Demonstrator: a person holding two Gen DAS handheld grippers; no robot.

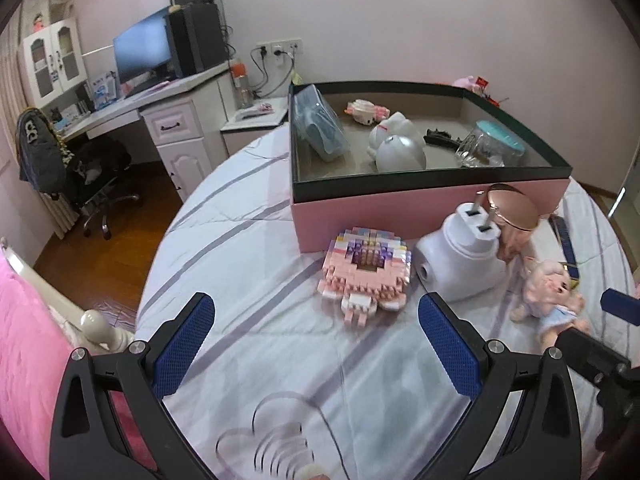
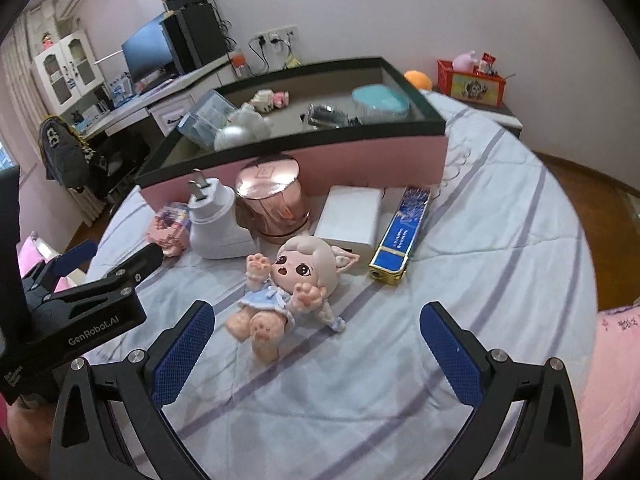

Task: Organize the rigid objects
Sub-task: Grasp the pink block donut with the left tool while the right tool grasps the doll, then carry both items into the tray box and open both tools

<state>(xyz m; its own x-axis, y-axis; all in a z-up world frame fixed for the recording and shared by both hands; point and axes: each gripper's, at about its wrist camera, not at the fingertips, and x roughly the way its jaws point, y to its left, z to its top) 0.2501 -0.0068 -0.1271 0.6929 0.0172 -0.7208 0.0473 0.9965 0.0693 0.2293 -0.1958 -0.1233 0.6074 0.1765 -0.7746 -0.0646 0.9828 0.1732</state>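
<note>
A pink box with a dark rim [image 1: 400,208] [image 2: 360,152] stands on the bed and holds several items. In front of it lie a pink brick figure [image 1: 364,272] [image 2: 168,228], a white plug adapter [image 1: 460,256] [image 2: 216,224], a rose-gold tin [image 1: 516,212] [image 2: 276,200], a doll [image 1: 552,300] [image 2: 288,284], a white box [image 2: 352,216] and a blue-and-gold box [image 2: 400,236]. My left gripper [image 1: 316,344] is open, just short of the brick figure. My right gripper [image 2: 316,352] is open, just short of the doll.
The bed has a striped light sheet [image 1: 248,240] [image 2: 500,240]. A pink blanket [image 1: 24,340] lies at the left. A desk with a monitor [image 1: 140,48] and an office chair [image 1: 92,176] stand beyond the bed. A red crate [image 2: 472,80] sits on a nightstand.
</note>
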